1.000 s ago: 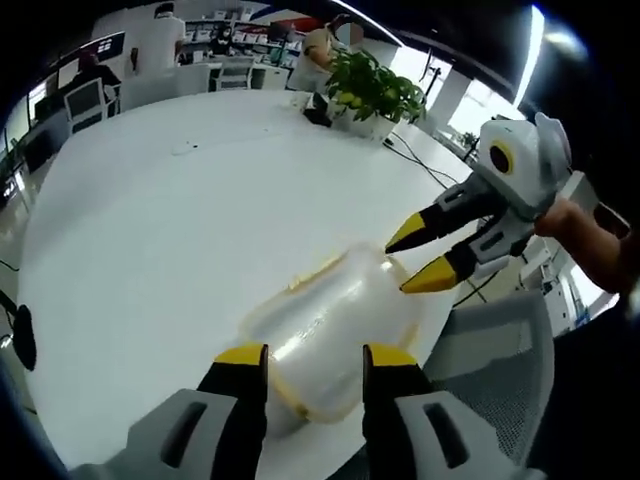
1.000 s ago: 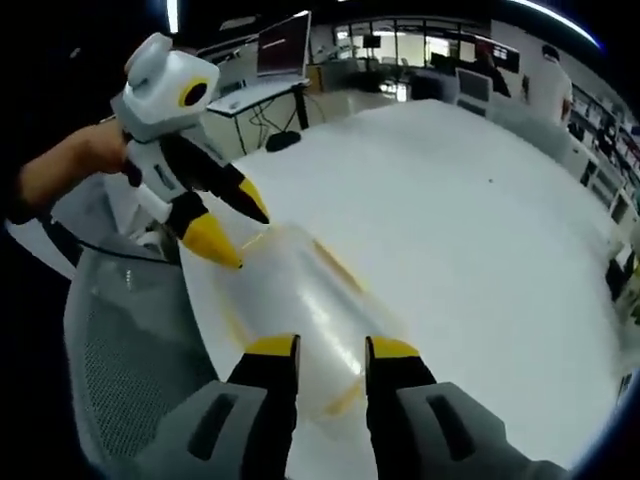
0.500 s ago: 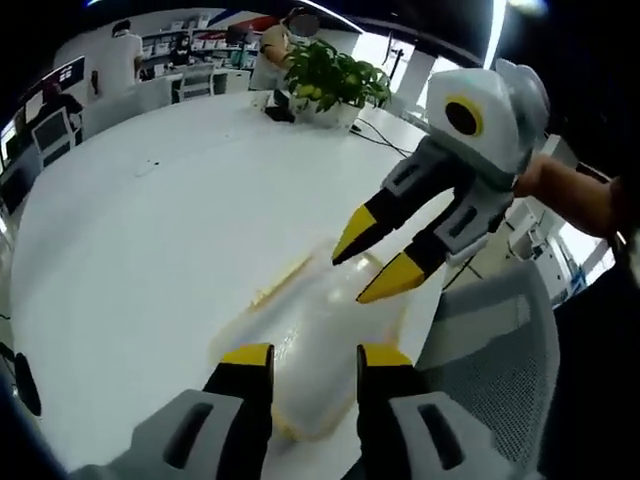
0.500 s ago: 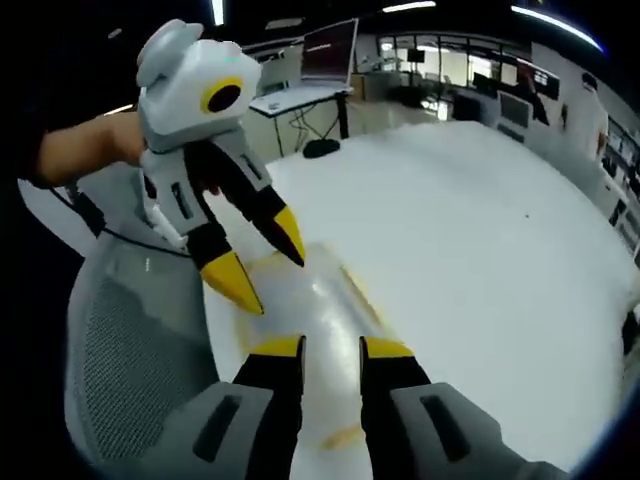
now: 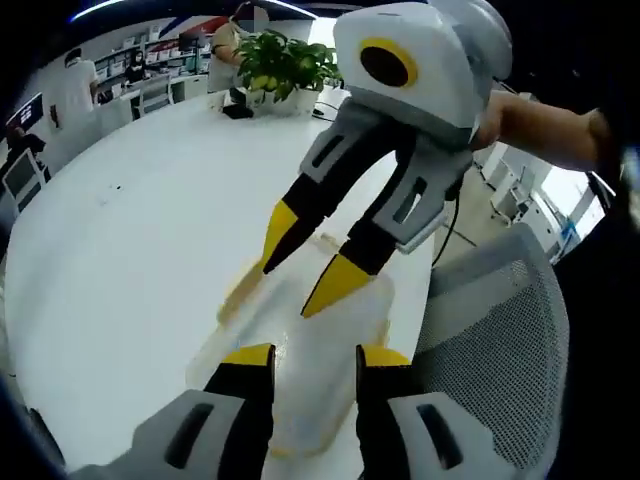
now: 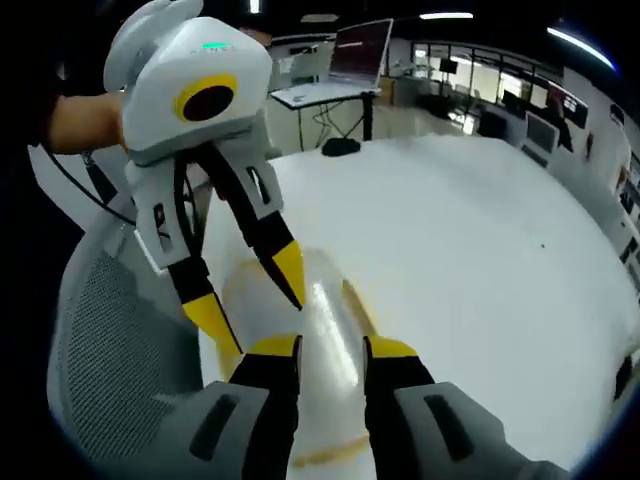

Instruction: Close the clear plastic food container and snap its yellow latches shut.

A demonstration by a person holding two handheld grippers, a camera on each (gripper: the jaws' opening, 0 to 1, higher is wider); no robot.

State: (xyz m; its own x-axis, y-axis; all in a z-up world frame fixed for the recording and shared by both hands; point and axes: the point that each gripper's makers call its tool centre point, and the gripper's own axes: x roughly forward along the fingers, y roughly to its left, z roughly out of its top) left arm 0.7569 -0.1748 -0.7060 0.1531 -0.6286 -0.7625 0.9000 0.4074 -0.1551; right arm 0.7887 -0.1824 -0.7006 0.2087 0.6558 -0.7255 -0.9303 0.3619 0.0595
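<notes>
**Both grippers poised over the container at the table's edge**

The white table (image 5: 130,240) carries the clear plastic food container (image 5: 320,370) at its near edge, beside a grey mesh chair (image 5: 500,340). A potted plant (image 5: 280,65) stands at the far edge. The right gripper (image 5: 305,275) hangs above the container, jaws spread, holding nothing. The left gripper (image 5: 310,358) hovers over it too, jaws parted and empty. A yellow latch (image 6: 325,453) shows on the container's rim.

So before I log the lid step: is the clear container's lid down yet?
Looks down: the lid lies flat over the clear container on the white table. Whether its yellow latches are snapped, cannot tell.
</notes>
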